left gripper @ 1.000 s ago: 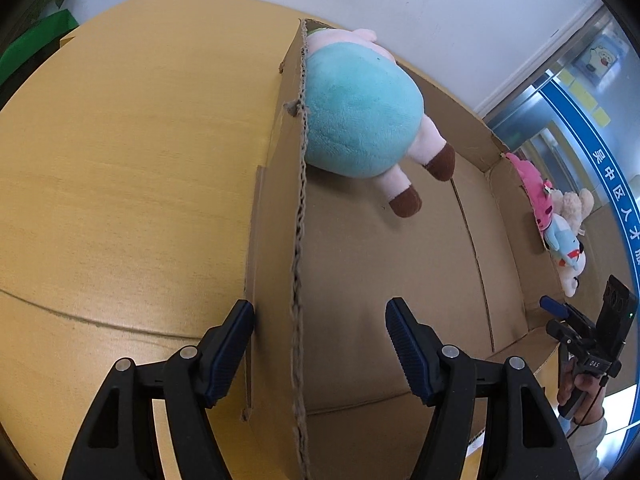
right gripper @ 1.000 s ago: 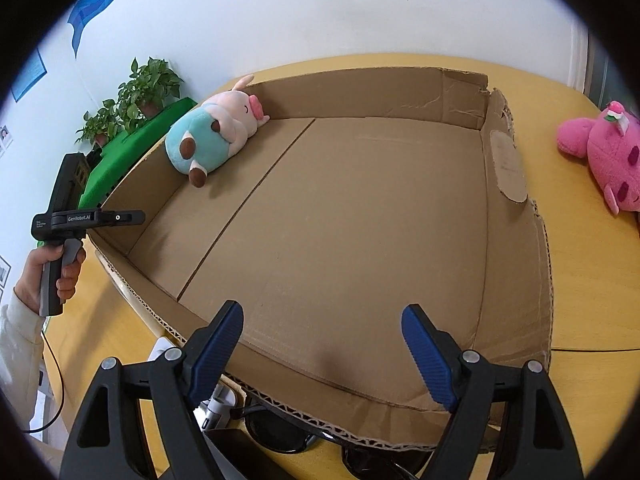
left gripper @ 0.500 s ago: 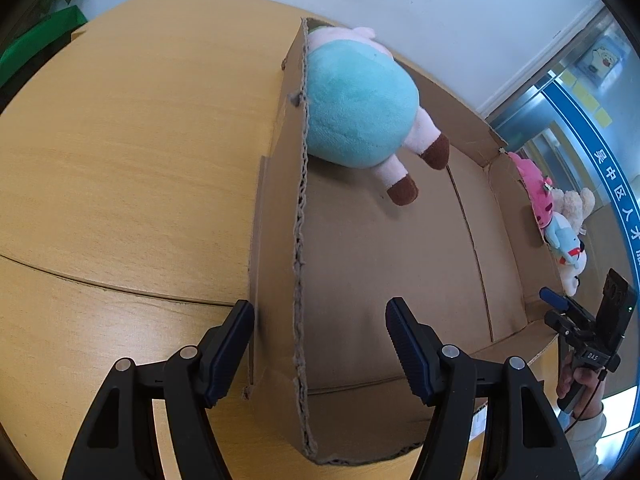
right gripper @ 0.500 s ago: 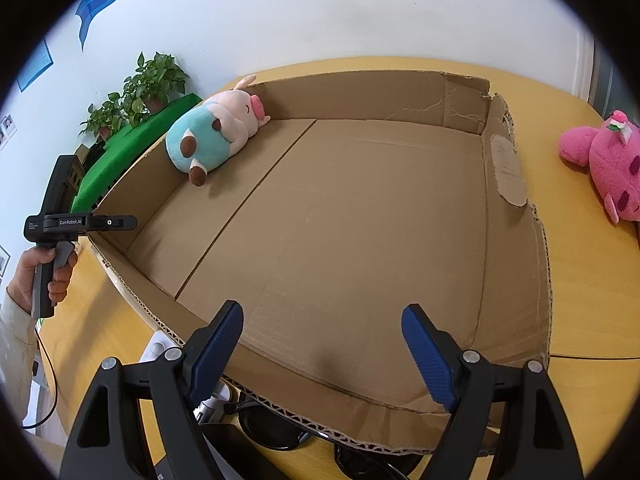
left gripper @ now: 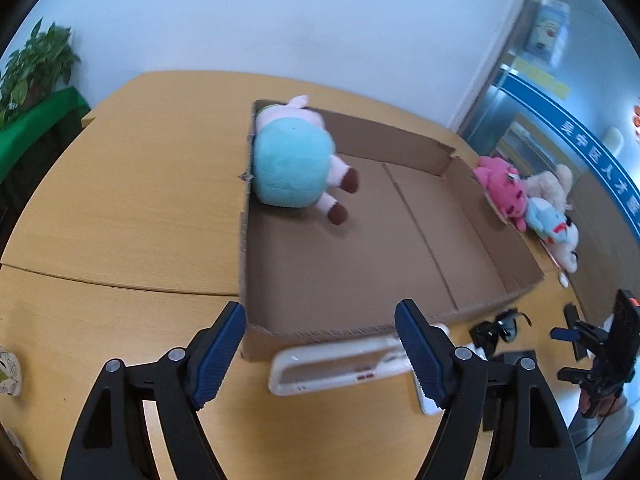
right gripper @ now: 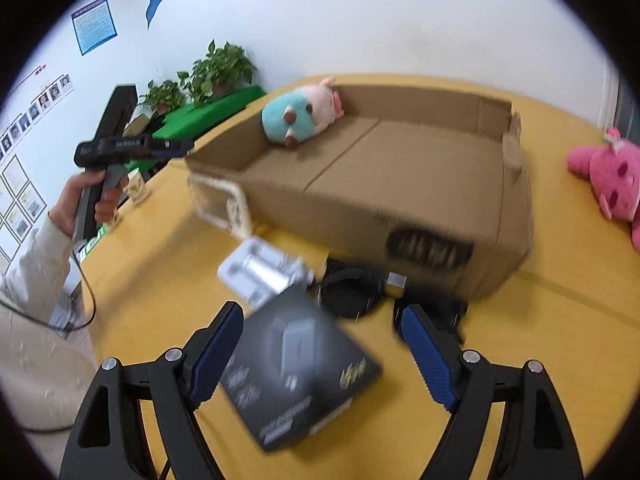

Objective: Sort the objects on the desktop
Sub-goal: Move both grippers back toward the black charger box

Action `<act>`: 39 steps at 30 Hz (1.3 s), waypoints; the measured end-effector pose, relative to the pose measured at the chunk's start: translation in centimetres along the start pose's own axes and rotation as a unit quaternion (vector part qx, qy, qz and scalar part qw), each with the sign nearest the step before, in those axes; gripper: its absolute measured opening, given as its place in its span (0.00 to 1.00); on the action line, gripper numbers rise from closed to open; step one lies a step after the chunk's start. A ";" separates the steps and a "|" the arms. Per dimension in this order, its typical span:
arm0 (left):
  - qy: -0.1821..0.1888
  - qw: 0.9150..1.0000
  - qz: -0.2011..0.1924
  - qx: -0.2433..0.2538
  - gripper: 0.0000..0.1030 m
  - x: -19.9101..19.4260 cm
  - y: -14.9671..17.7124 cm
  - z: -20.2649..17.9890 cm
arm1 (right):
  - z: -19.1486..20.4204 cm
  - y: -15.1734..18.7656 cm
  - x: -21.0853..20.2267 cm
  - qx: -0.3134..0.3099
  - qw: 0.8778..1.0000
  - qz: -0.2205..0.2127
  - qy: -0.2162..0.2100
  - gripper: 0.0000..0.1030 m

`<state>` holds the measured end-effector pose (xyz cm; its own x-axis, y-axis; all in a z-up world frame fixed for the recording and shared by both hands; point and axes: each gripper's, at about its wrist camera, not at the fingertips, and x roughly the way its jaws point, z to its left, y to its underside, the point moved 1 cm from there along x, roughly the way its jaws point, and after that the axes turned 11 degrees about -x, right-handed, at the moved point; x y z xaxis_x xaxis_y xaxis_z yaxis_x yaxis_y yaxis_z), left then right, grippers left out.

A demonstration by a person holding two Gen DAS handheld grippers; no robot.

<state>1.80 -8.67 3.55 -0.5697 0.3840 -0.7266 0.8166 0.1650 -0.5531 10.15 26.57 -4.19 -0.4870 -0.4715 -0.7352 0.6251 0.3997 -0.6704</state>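
A shallow cardboard box [left gripper: 400,240] [right gripper: 400,184] sits on the wooden table. A teal and pink plush pig [left gripper: 296,164] [right gripper: 300,116] lies in its far corner. My left gripper [left gripper: 320,344] is open and empty, held back from the box's near wall, above a white plastic case [left gripper: 332,368]. My right gripper [right gripper: 320,344] is open and empty above a black product box [right gripper: 296,368]. The left gripper also shows in the right wrist view [right gripper: 168,146], and the right gripper shows in the left wrist view [left gripper: 572,334].
Pink and pale plush toys [left gripper: 520,204] lie beyond the box's right side; one pink plush [right gripper: 612,176] shows in the right wrist view. Sunglasses [right gripper: 352,292], a clear blister pack [right gripper: 260,272] and a white case [right gripper: 220,204] lie in front of the box. Potted plants [right gripper: 216,72] stand behind.
Both grippers have pulled back and up from the box. The items in front of the box have come into view. Both stay open.
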 end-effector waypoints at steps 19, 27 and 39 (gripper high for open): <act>-0.007 0.994 0.012 -0.112 0.73 4.0 -0.2 3.7 | -3.1 -2.7 -1.1 0.051 0.995 -0.081 0.010 0.79; -0.028 0.991 0.014 -0.127 0.73 5.3 -1.0 5.2 | -6.3 -6.6 4.1 0.031 0.999 -0.015 0.002 0.79; -0.036 0.994 0.003 -0.099 0.73 4.8 -2.1 5.9 | -3.7 -4.6 0.9 0.028 0.999 -0.036 0.005 0.80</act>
<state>-3.15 -12.53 -1.16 -0.5647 0.3198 -0.7608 0.8176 0.3422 -0.4631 4.56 27.19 -2.17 -0.5370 -0.4894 -0.6871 0.6219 0.3206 -0.7144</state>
